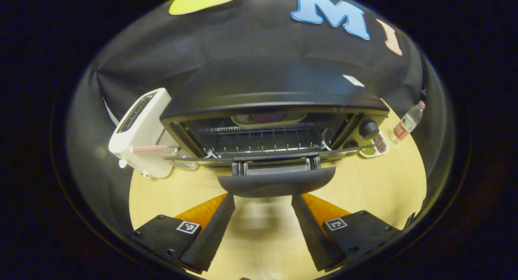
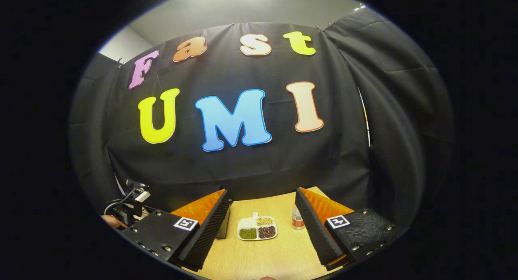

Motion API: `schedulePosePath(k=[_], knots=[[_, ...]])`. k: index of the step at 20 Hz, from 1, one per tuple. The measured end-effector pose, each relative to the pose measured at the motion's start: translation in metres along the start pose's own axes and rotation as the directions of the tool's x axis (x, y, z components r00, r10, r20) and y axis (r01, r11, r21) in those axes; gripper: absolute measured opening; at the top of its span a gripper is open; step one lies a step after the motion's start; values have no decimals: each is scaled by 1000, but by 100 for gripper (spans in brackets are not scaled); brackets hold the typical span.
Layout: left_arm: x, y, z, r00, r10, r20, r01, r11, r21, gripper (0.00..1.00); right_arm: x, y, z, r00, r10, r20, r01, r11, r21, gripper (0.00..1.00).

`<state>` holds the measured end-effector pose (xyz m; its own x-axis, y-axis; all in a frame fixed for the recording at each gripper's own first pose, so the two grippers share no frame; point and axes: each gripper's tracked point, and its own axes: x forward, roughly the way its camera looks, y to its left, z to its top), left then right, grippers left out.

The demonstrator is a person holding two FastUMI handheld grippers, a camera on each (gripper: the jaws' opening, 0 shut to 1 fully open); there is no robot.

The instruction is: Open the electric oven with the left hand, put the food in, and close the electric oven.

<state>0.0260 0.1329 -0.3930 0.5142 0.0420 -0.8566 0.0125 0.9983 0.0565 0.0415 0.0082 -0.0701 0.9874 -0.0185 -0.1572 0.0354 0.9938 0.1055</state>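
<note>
Oven door (image 1: 267,156): open, plate of food (image 1: 268,118) inside.
Handle (image 1: 277,182): straight ahead of your L gripper (image 1: 263,221) — long side lies across.
L gripper: fingers spread, holding nothing.
R gripper (image 2: 263,227): spread too — farther off.

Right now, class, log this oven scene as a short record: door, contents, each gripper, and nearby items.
oven door: folded down, open
inside oven: plate of food on the rack
left gripper: open, just short of the door handle
right gripper: open, holds nothing
toaster: white, left of the oven
divided dish: beans, on table
bottle: right of oven
</note>
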Motion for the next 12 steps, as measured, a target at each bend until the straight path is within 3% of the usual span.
schedulePosePath(k=[3, 5, 8, 9, 12], knots=[[-35, 4, 29, 988, 40, 150, -40, 999, -2, 96, 0, 3, 4, 1000, 11, 8, -11, 1000, -4, 100], [-79, -6, 59, 954, 42, 297, -44, 999, -2, 96, 0, 8, 6, 1000, 27, 14, -26, 1000, -8, 100], [-157, -29, 109, 855, 30, 518, -17, 999, -31, 100, 3, 21, 16, 998, 56, 29, -56, 998, -17, 100], [-186, -35, 121, 812, 37, 582, -17, 999, -41, 96, 3, 26, 21, 997, 65, 39, -64, 998, -24, 100], [-254, -47, 144, 720, 71, 690, -19, 996, -82, 100, -6, 45, 41, 994, 89, 71, -86, 995, -40, 100]])
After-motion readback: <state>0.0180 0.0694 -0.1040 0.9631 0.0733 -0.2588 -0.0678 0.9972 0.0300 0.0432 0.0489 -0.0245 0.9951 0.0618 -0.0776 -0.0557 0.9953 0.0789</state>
